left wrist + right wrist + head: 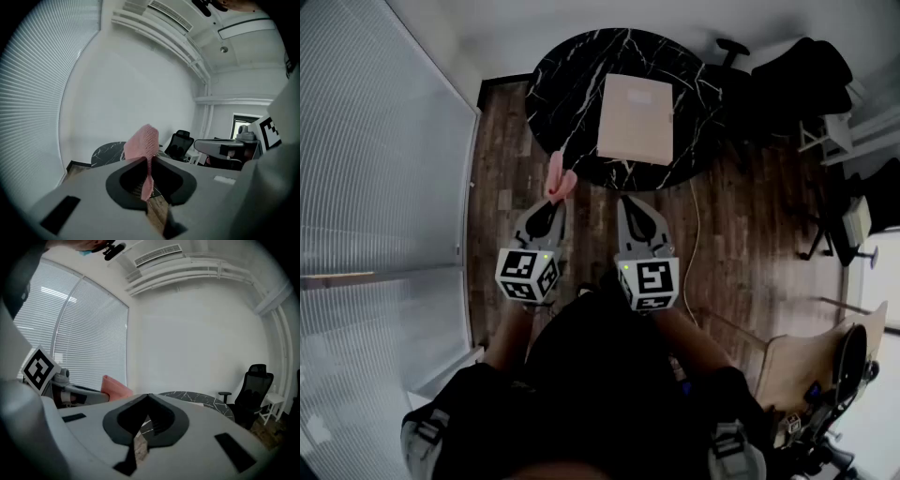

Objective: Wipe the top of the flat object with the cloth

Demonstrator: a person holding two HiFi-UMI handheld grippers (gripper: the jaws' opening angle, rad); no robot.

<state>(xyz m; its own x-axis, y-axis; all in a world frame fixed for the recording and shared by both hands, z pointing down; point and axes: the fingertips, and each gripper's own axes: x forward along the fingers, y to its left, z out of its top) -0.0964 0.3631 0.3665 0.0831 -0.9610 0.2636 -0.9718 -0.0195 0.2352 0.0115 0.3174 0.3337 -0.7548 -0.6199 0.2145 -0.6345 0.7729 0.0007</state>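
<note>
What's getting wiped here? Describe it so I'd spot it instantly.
Find the round black marble table standing on the wooden floor. On it lies the flat object, a pale tan rectangle, the only thing on that dark top.

pink mesh cloth (142, 143), glossy black marble table (567, 75), matt flat object (636, 117), wooden floor (741, 234)

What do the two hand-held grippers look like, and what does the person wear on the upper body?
The left hand-held gripper and the right hand-held gripper each have a grey tapered body with a black inner lining. Behind each sits a white cube with black square markers and a small green light. The person wears a dark top.
</note>
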